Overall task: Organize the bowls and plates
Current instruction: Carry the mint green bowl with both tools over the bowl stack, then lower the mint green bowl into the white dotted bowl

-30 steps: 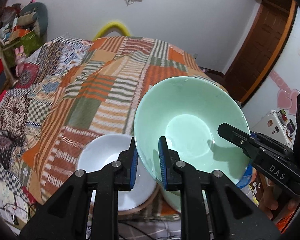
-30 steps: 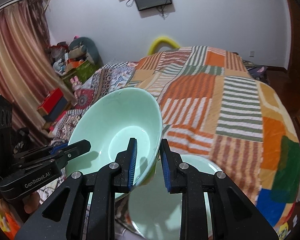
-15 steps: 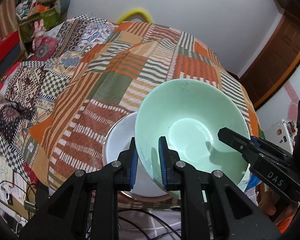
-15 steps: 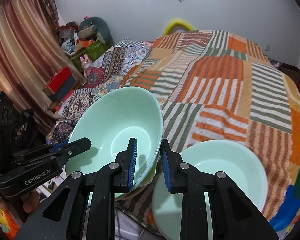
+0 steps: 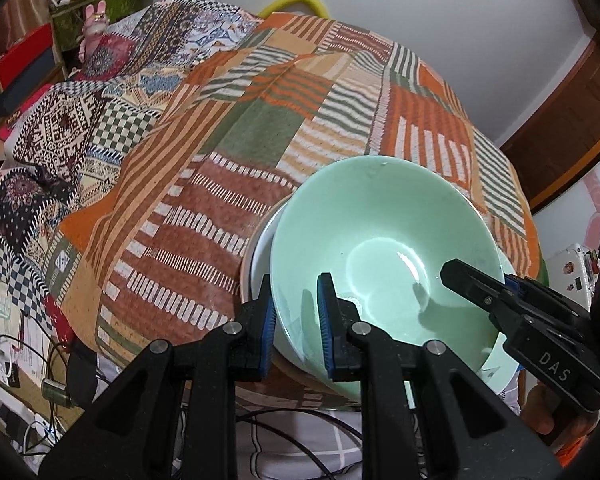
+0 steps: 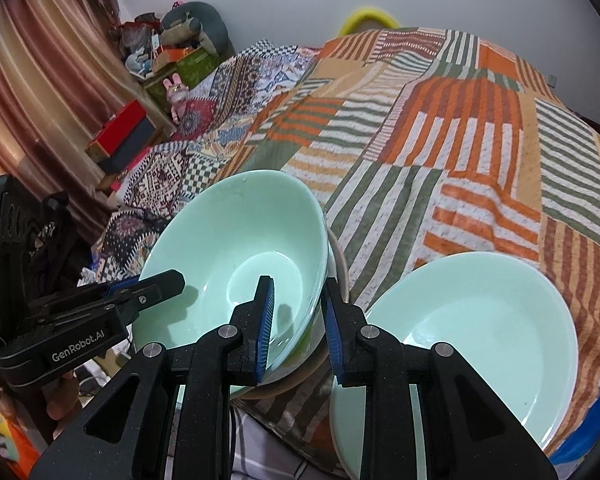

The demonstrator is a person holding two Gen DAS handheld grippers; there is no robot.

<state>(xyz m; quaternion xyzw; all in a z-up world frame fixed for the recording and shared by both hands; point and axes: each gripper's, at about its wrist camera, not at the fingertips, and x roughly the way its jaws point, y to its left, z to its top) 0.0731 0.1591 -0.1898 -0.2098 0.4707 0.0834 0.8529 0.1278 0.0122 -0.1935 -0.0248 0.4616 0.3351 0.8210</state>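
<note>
Both grippers hold one mint-green bowl [image 5: 384, 256] by opposite sides of its rim. My left gripper [image 5: 296, 322] is shut on its left rim; my right gripper [image 6: 298, 322] is shut on its right rim, where the bowl [image 6: 236, 252] also shows. The bowl hangs tilted right over a white bowl [image 5: 260, 256], whose rim shows at its left. Whether they touch is hidden. A second mint-green dish [image 6: 472, 332] lies on the bed to the right.
A patchwork orange, green and white striped quilt [image 5: 260, 120] covers the bed. Boxes, toys and clutter [image 6: 152, 92] sit along the left wall with a curtain. Cables [image 5: 28, 360] lie on the floor at lower left. A wooden door [image 5: 572, 120] stands right.
The held green bowl has moved left and down over the white bowl, which is now mostly covered. Both grippers stayed shut on its rim.
</note>
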